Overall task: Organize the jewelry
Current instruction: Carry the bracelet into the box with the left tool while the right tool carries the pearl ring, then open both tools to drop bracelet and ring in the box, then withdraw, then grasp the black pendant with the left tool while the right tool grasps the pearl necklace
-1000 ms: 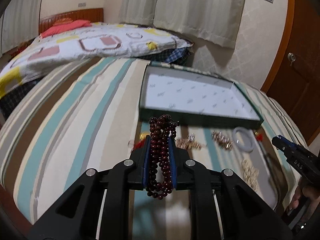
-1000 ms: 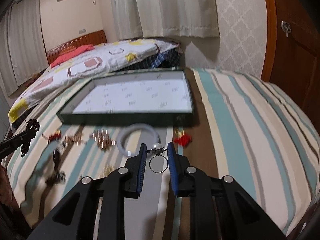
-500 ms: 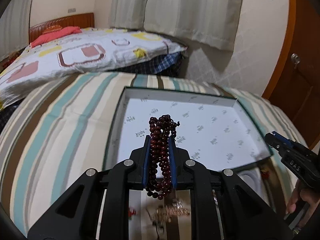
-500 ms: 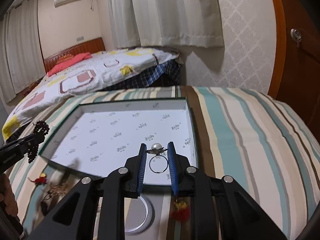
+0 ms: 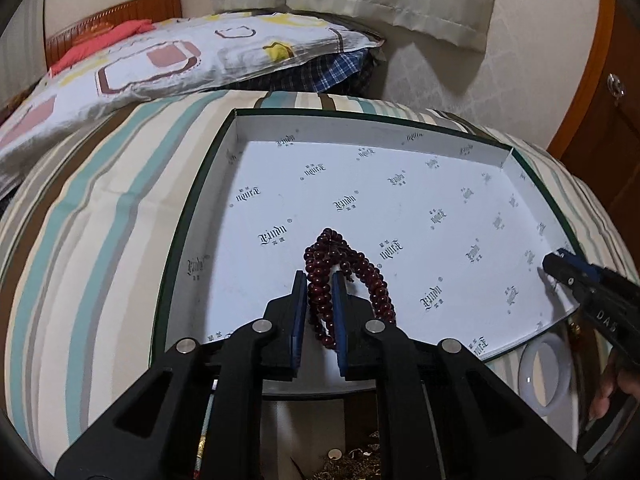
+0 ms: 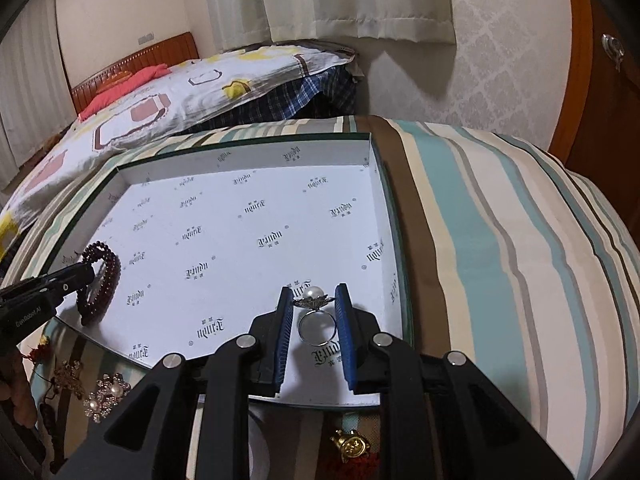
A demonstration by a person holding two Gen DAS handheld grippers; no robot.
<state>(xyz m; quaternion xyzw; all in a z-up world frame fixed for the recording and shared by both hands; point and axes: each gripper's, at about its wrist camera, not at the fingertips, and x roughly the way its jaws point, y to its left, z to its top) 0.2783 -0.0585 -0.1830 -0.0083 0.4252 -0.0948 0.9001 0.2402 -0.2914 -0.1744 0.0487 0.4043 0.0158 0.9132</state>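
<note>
A shallow white-lined box [image 5: 404, 128] with a dark green rim lies on the striped bed; it also shows in the right wrist view [image 6: 248, 148]. My left gripper [image 5: 320, 280] is shut on a dark red bead bracelet [image 5: 362, 272] whose loops sag onto the box floor at the near left; the bracelet also shows in the right wrist view [image 6: 105, 276]. My right gripper [image 6: 314, 294] is shut on a silver pearl ring [image 6: 314, 308], held low over the box's near right corner. The right gripper's tip shows in the left wrist view [image 5: 560, 266].
Loose jewelry lies on the bedspread in front of the box: a pale bangle [image 5: 544, 376], pearl brooches [image 6: 106, 396], a red tassel [image 6: 40, 350], a gold charm [image 6: 352, 446] and gold chains [image 5: 352, 460]. A pillow [image 5: 152, 56] lies behind. A wooden door [image 6: 600, 92] stands at the right.
Both grippers have moved forward and down from above the loose jewelry to low over the box. The bracelet's loops now touch the box floor. Both still hold their pieces.
</note>
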